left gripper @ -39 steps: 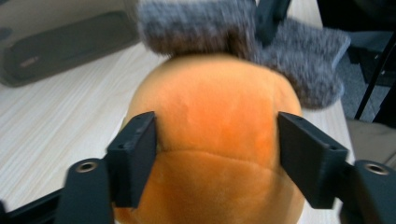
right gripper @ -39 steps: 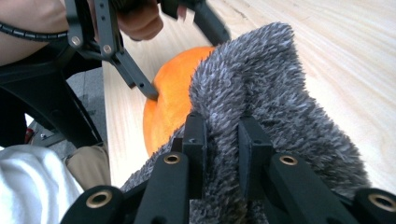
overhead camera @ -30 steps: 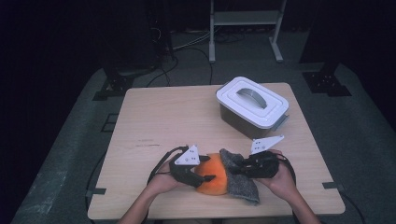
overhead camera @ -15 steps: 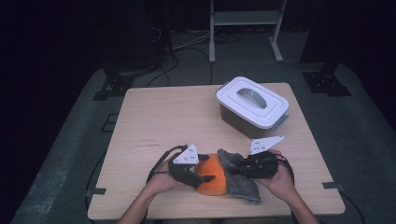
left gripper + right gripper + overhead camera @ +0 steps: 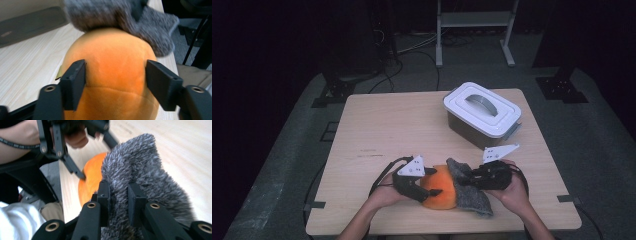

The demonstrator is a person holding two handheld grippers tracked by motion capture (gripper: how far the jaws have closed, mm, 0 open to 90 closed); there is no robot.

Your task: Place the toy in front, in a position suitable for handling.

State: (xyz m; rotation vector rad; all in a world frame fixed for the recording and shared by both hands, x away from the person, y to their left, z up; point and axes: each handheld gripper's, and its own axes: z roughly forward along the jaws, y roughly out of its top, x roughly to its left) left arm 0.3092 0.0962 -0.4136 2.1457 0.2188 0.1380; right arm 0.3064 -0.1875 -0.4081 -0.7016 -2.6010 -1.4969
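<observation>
Low in the centre of the high view we see a round orange plush ball (image 5: 439, 192) lying on the pale wooden table (image 5: 387, 130), a shaggy grey knitted fabric piece (image 5: 472, 192) draped over its right side. The plush is smooth, with a faint seam. Our left gripper (image 5: 115, 82) straddles it; its jaws have just been opening, the right one apart from the plush. Our right gripper (image 5: 117, 197) is pinched tight on the grey fabric.

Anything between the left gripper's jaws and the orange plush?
Nothing visible. The left gripper has its jaws either side of the orange plush, just opened. The grey fuzzy cloth drapes its far end only.
</observation>
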